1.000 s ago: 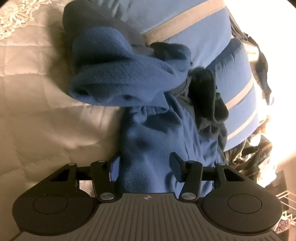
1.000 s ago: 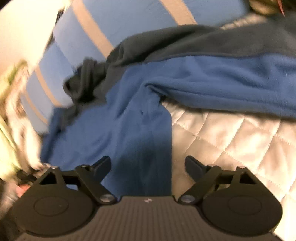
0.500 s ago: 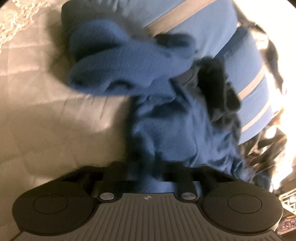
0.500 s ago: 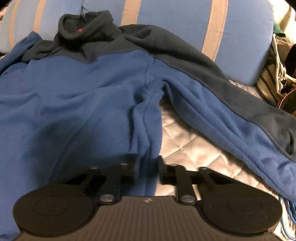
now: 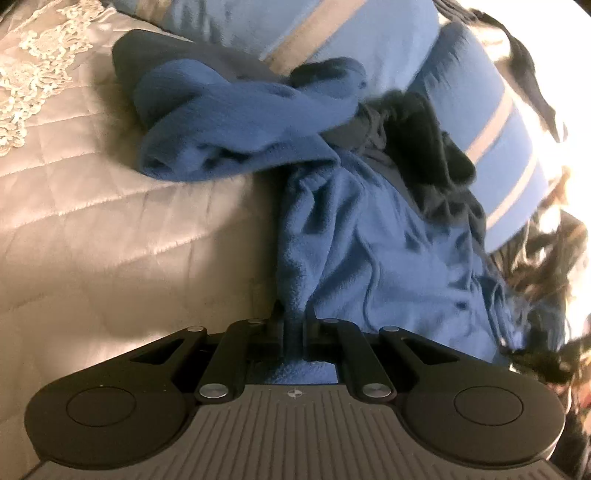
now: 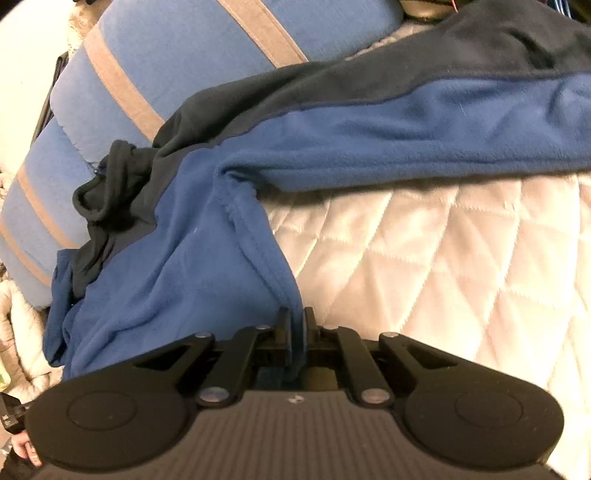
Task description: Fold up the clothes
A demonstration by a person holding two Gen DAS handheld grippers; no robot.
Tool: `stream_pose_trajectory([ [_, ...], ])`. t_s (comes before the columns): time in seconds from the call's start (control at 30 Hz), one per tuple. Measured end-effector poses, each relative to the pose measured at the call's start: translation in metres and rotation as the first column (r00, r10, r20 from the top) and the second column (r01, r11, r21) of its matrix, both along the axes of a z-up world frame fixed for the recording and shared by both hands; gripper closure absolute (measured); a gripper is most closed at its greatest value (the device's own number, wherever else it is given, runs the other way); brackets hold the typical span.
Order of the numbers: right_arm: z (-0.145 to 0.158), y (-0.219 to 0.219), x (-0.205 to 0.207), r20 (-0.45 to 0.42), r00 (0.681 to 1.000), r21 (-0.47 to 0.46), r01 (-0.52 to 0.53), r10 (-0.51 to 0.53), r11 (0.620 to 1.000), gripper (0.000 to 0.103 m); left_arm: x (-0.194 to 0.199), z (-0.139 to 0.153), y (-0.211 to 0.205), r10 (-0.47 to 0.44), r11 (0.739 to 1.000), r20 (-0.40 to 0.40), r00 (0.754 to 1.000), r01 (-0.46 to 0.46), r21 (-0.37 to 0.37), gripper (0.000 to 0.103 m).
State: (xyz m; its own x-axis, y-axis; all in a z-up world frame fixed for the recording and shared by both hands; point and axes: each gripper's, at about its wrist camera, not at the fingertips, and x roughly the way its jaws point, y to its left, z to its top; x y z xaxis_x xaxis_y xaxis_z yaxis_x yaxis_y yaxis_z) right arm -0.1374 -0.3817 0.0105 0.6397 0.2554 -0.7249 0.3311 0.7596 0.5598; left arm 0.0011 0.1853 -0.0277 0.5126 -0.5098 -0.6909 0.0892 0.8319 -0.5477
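A blue fleece (image 5: pixel 369 236) with dark navy shoulders and collar lies spread on a pale quilted bed (image 5: pixel 110 229), its top end against a blue pillow (image 5: pixel 369 33) with tan stripes.

In the left wrist view, the left gripper (image 5: pixel 294 325) has its jaws pinched on the fleece's side edge, low on the body; they are closing the last little way, and a narrow fold of blue cloth stands between them. Beyond, the near sleeve (image 5: pixel 229 122) lies bunched and doubled over itself beside the collar (image 5: pixel 424 147), which is crumpled against the pillow. A heap of other dark clothes sits blurred at the far right.

In the right wrist view, the right gripper (image 6: pixel 294 332) has its jaws fully closed on the opposite side edge of the fleece (image 6: pixel 177 258), with a thin strip of blue cloth clamped between them. The other sleeve (image 6: pixel 424 136) stretches straight out across the bed (image 6: pixel 443 266) to the right, blue below and navy above.

Judging from this, folding has barely begun. Both side edges are gripped, but no fold shows: the body is wrinkled, one sleeve is bunched, and the other lies fully extended. Smoothing, bringing the sleeves in and folding the body all appear to remain.
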Motion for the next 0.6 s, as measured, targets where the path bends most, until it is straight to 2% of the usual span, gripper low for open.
stream_pose_trajectory([
  [0.27, 0.009, 0.009, 0.0, -0.05, 0.995, -0.036, -0.085, 0.083, 0.996, 0.099, -0.019, 0.009, 0.0, -0.05, 0.998, 0.001, 0.999, 0.05, 0.038, 0.095],
  [0.6, 0.017, 0.01, 0.011, -0.107, 0.977, -0.08, -0.193, 0.184, 0.978, 0.099, -0.039, 0.016, 0.019, -0.099, 0.991, -0.053, 0.994, 0.103, 0.085, 0.095],
])
